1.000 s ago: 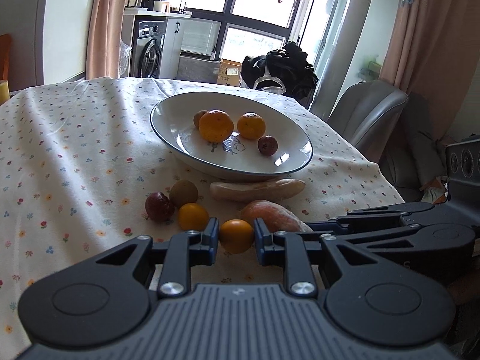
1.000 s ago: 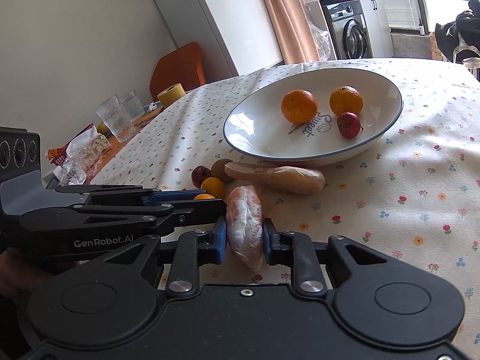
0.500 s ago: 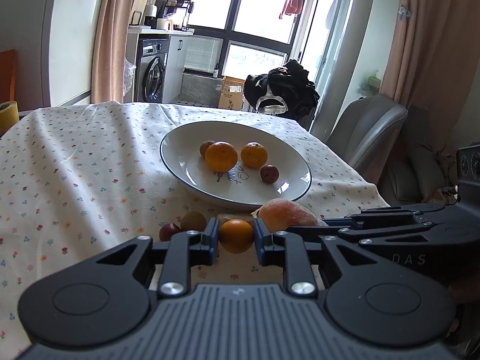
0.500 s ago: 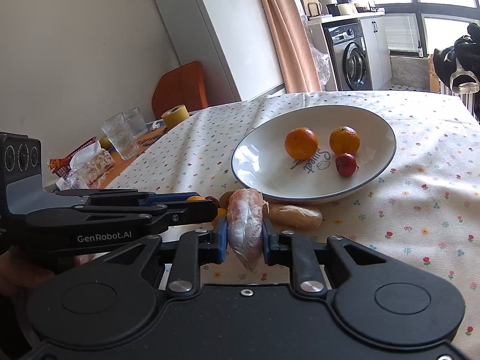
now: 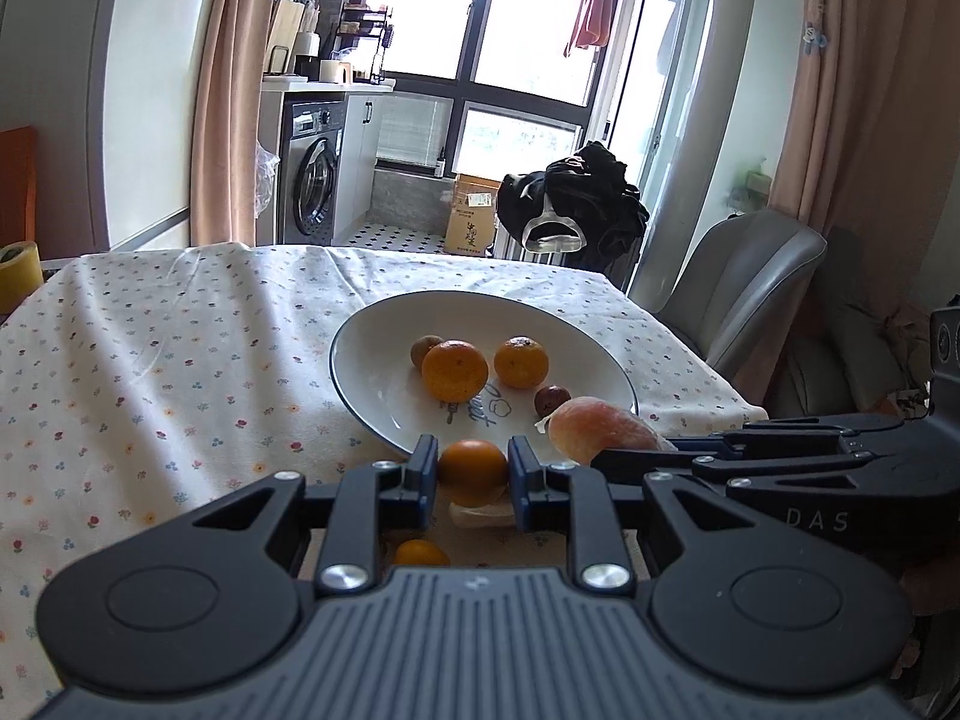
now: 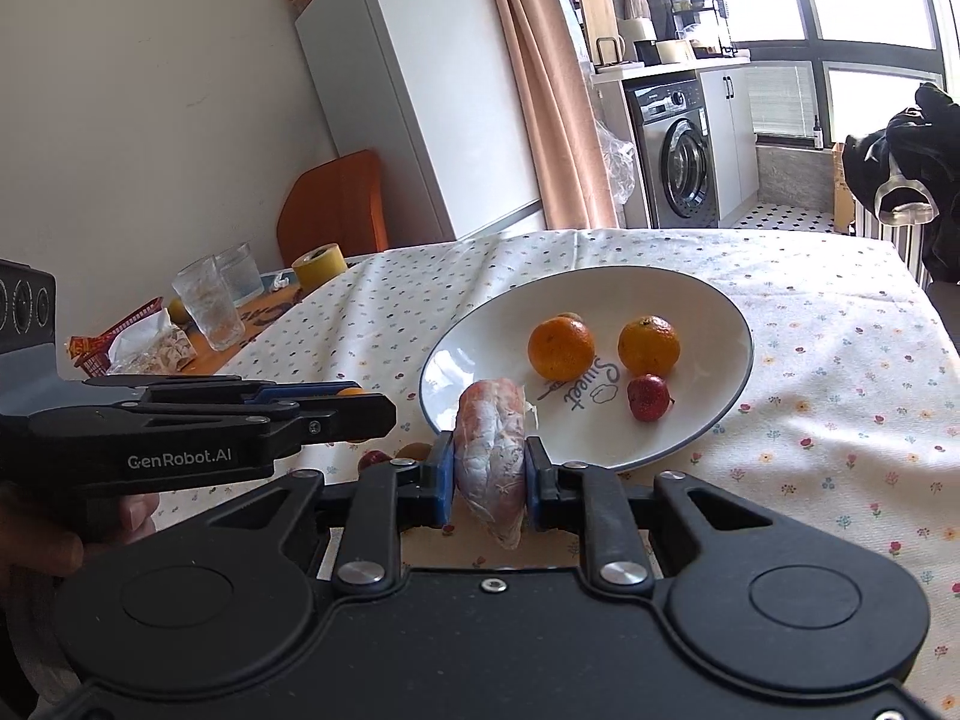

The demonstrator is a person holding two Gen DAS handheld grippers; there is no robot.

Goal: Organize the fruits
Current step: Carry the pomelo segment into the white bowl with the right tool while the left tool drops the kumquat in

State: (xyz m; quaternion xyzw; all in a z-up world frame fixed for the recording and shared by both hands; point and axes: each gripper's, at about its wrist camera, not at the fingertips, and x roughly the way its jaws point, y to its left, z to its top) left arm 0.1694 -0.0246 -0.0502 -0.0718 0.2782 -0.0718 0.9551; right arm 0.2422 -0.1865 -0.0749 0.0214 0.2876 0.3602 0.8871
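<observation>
Fingers of my left gripper point(image 5: 472, 473) pinch a small round orange mandarin point(image 5: 472, 471) above the white blue-rimmed plate's point(image 5: 372, 360) near edge, while my right gripper point(image 6: 487, 468) clamps a pink wrapped oblong fruit point(image 6: 492, 450) beside it.

Left wrist view: low, close, facing window. Right wrist view: angled toward fridge. Shared: plate point(image 5: 360, 402) point(image 6: 729, 414).

Bright blown-out windows point(image 5: 480, 18), sharp, fisheye-warped edges
</observation>
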